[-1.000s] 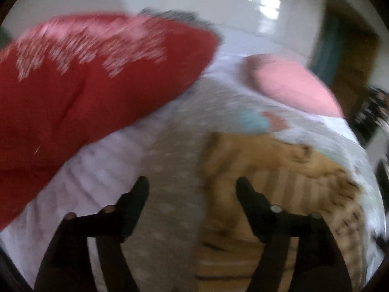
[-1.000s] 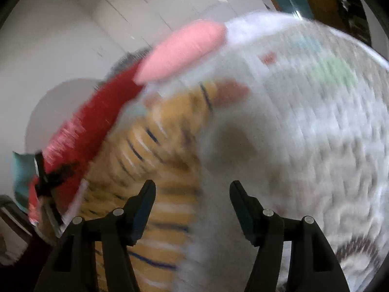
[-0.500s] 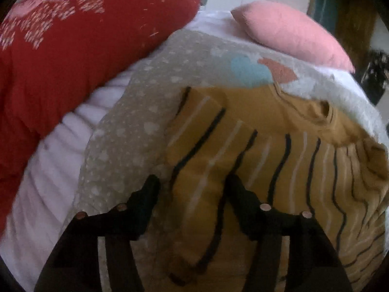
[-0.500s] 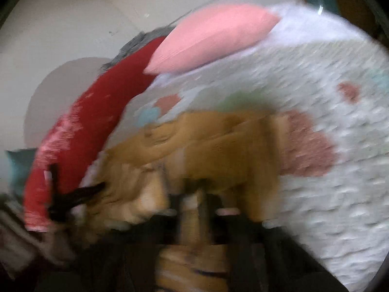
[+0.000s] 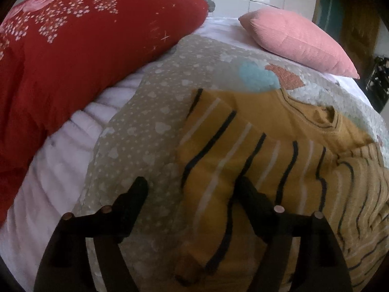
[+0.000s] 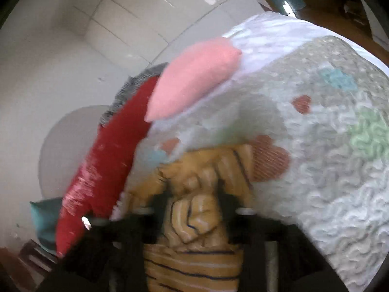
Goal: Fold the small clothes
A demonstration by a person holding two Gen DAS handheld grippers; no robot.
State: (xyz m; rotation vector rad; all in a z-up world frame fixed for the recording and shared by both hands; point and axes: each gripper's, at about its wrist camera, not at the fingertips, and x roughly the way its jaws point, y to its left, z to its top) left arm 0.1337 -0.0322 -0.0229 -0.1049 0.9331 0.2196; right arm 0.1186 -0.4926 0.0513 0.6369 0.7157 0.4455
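A mustard shirt (image 5: pixel 267 150) with dark and white stripes lies on a grey heart-print quilt (image 5: pixel 150 121). My left gripper (image 5: pixel 192 189) hovers low over the shirt's left edge. Its jaws are opening and stand wide, that edge lies between them, and neither pad presses it. In the blurred right wrist view my right gripper (image 6: pixel 194 194) is at the shirt's other side. Its jaws are opening too, with a bunched fold of the shirt (image 6: pixel 194 262) between the spread fingers; the blur hides whether the pads touch it.
A big red flowered pillow (image 5: pixel 73 48) lies to the left on the white sheet (image 5: pixel 56 170). A pink cushion (image 5: pixel 296 41) sits at the far end of the bed. The patchwork quilt (image 6: pixel 328 170) stretches right of the shirt. A tiled wall stands behind.
The left jaws have spread wider over the shirt's edge while the hand stayed put. The right gripper, pinched shut on cloth half a second ago, has lifted and its fingers have parted.
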